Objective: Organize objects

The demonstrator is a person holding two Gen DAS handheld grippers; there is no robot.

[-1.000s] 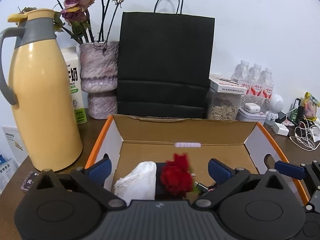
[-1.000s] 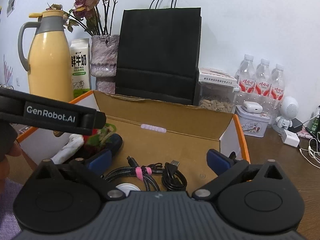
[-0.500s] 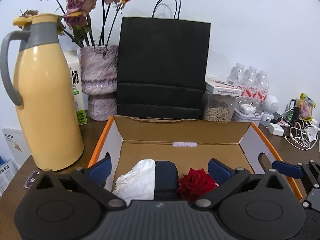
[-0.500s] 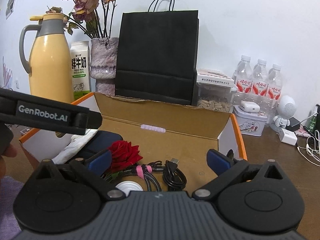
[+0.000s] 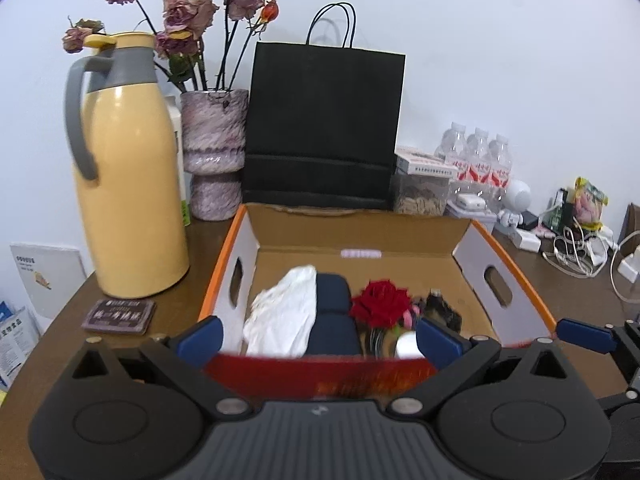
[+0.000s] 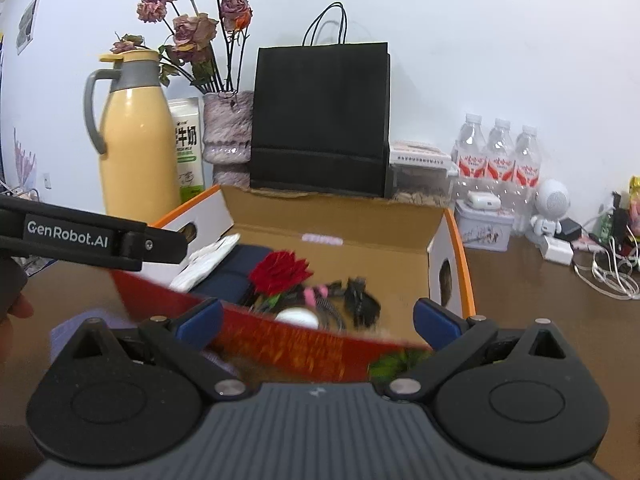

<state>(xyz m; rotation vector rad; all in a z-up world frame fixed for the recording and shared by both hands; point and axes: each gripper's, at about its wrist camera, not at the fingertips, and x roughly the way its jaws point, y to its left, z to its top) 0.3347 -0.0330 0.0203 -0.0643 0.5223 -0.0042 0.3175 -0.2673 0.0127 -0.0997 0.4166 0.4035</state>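
Both grippers hung jaws apart, holding nothing, over the box (image 5: 472,236), red rose (image 5: 382,303) inside beside the cables. Only the right view showed the milk carton (image 6: 187,148); only the left, a dark card (image 5: 119,315) on the counter.

A plain white wall (image 5: 480,60) stands behind a brown wooden table (image 6: 540,320). The light is soft and even. A small picture (image 6: 28,24) hangs on the wall.
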